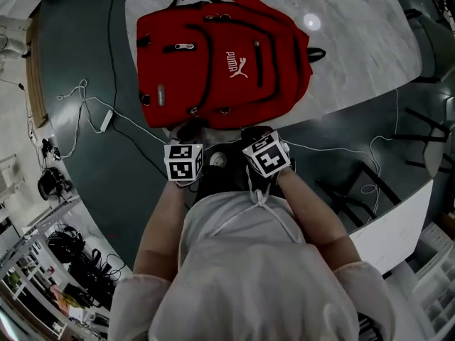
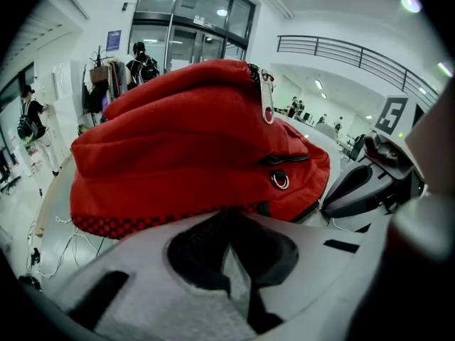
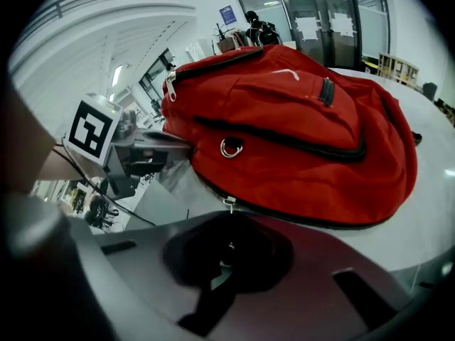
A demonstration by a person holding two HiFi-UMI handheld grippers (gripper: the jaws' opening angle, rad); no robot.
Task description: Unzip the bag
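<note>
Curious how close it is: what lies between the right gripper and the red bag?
Only a bare strip of table, seen in the right gripper view; a zipper pull on the red bag hangs just beyond the right gripper.

The left gripper (image 1: 188,131) and right gripper (image 1: 254,133) were held level and side by side just in front of the person's chest, left at 9 o'clock and right at 3 o'clock of the head view's middle, both pointing towards 12 o'clock and near each other but not touching. Their marker cubes (image 1: 183,160) (image 1: 267,155) faced up, with the bare left forearm (image 1: 160,219) trailing back towards 7 o'clock and the right forearm (image 1: 316,215) towards 5 o'clock. In each gripper view the jaws looked drawn together with nothing between them.
</note>
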